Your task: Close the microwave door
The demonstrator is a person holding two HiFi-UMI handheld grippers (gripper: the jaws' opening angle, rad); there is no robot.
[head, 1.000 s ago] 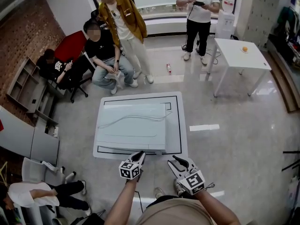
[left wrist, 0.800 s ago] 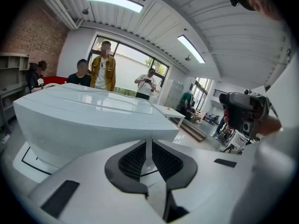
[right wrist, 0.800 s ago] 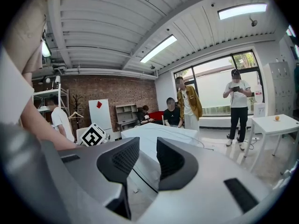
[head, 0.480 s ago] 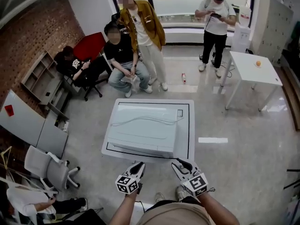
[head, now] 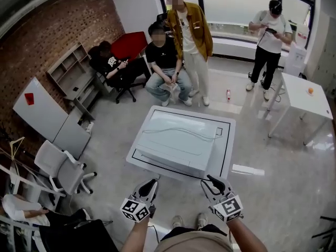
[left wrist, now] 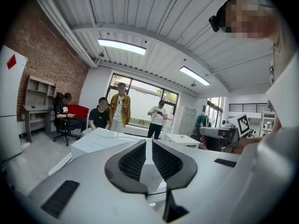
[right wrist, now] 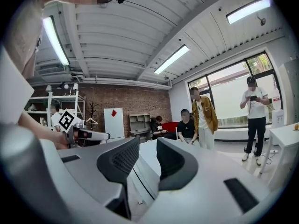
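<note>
The microwave (head: 176,145) sits on a low white bench (head: 226,154) in the middle of the floor. From above only its white top shows. Its front faces the person holding the grippers and is hidden below the near edge, so I cannot tell how the door stands.

The left gripper (head: 151,184) hovers short of that near edge, jaws clenched almost together with nothing between them. The right gripper (head: 212,180) hangs beside it, jaws released and empty.

Beyond the bench a seated person (head: 164,62) and a standing person (head: 190,33) look on.
</note>
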